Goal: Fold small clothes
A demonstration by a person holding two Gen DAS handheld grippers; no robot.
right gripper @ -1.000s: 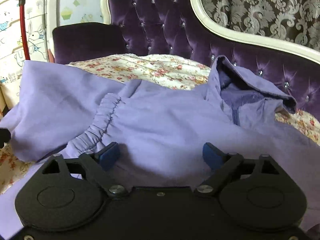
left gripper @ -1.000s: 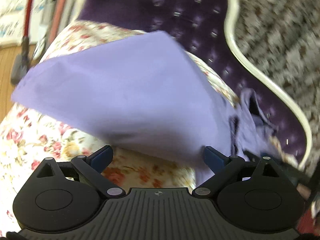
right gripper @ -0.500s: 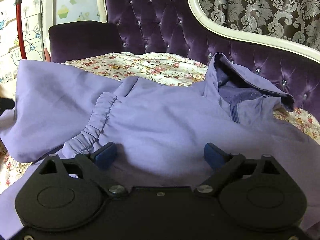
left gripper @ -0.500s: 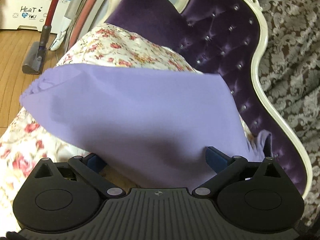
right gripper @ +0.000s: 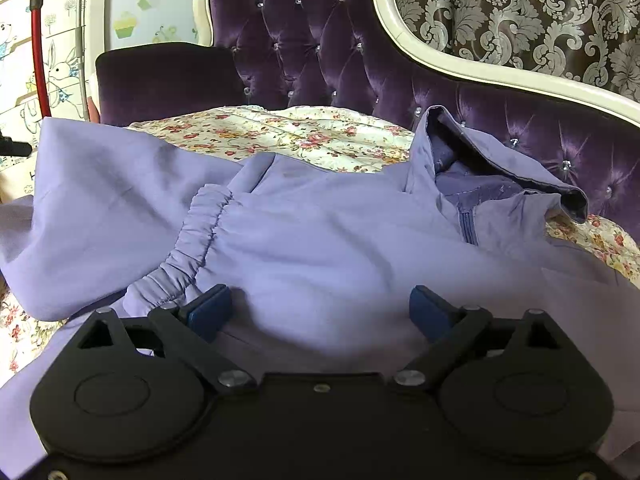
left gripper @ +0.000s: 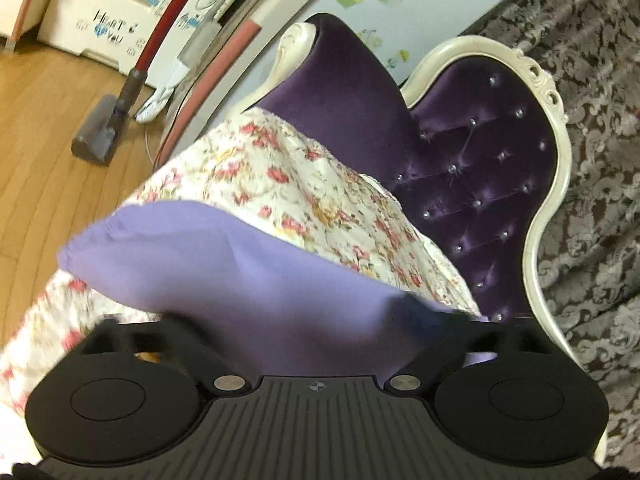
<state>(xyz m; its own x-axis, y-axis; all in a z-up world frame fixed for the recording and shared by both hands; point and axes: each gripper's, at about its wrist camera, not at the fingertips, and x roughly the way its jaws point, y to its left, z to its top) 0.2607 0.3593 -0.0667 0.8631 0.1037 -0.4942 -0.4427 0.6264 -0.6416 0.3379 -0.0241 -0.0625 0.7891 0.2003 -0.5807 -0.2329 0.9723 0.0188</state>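
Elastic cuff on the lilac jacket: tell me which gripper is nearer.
Right. The right gripper rests beside the cuff; the left gripper, jaws just closing with a lilac fold between them, sees no cuff.

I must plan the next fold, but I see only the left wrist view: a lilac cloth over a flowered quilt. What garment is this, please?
Observer: It is a lilac hooded jacket. Its hood lies toward the purple tufted sofa back.
Operator: Is a sleeve already folded in?
Observer: Yes. One sleeve with a gathered elastic cuff lies across the jacket's body.
Operator: Does the right gripper hold the jacket?
Observer: No. The right gripper is open, and its blue pads stand apart over the body fabric.
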